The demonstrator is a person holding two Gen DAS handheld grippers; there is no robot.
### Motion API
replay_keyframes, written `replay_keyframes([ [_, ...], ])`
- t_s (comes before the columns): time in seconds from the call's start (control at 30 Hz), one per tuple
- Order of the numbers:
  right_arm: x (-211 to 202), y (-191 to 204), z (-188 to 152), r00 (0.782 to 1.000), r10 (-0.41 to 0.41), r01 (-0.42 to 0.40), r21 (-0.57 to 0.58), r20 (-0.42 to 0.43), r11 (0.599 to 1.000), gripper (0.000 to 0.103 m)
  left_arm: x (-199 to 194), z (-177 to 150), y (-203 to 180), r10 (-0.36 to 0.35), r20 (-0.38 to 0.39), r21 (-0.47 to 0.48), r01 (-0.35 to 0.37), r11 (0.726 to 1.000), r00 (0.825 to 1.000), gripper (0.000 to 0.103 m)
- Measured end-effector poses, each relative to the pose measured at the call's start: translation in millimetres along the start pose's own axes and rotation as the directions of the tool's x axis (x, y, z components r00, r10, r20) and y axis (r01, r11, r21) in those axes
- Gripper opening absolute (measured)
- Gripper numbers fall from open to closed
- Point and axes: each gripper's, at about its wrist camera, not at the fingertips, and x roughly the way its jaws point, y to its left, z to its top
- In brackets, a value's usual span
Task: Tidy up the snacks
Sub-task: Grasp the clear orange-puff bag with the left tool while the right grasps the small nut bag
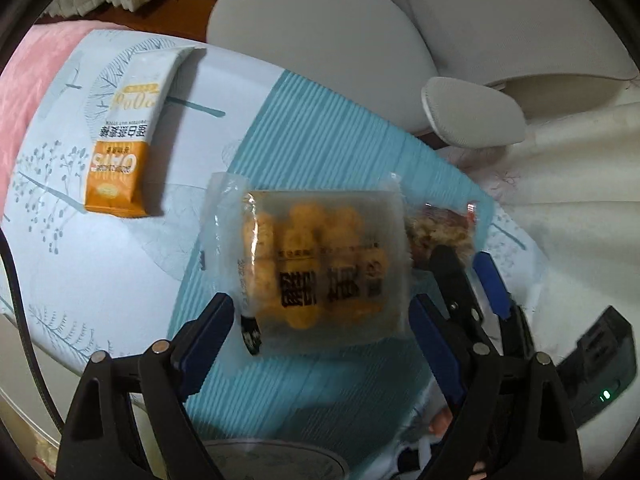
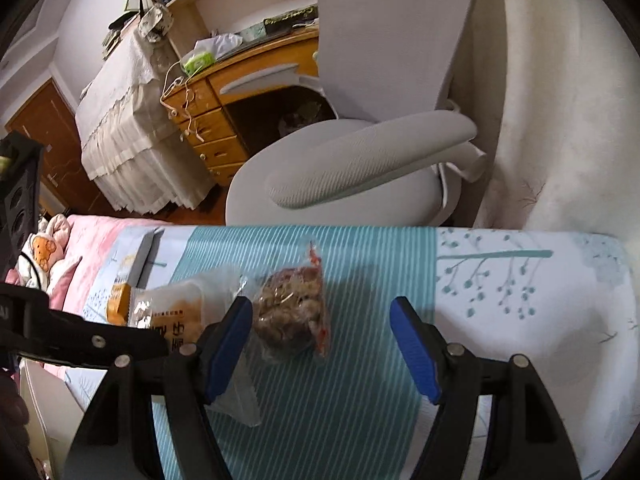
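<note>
Snacks: three packets [image 1: 320,264] are laid on the teal striped cloth [image 1: 304,128].
Left gripper [image 1: 320,336]: held wide around the yellow packet, at 6 o'clock.
Right gripper [image 2: 320,344]: held wide, empty.

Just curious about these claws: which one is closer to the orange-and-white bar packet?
Left. The left gripper straddles the clear puff bag beside the bar packet; the right gripper sits farther off, over the brown snack.
</note>
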Motion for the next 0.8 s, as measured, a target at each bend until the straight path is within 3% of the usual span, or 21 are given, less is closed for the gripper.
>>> replay_keyframes([
  [0.17,6,-1,-3,0.999,0.053,-0.053,-0.003,-0.004,0.999,0.060,6,2,-1,0.032,0.023,-0.012,-0.032,0.999,0.999,0.094],
  [0.3,9,-4,-1,0.994,0.105,-0.105,0.025,-0.011,0.994,0.040,15,3,-13,0.065,0.034,0.012,-0.065,0.998,0.997,0.101],
  [0.57,-2,-12,-13,0.994,0.108,-0.108,0.036,-0.004,0.993,0.039,26,5,-29,0.144,0.086,0.047,-0.148,0.988,0.986,0.102],
  [0.8,-32,-35,-36,0.997,0.075,-0.072,0.126,-0.017,0.989,0.038,35,6,-40,0.188,0.108,0.039,-0.193,0.980,0.976,0.103],
])
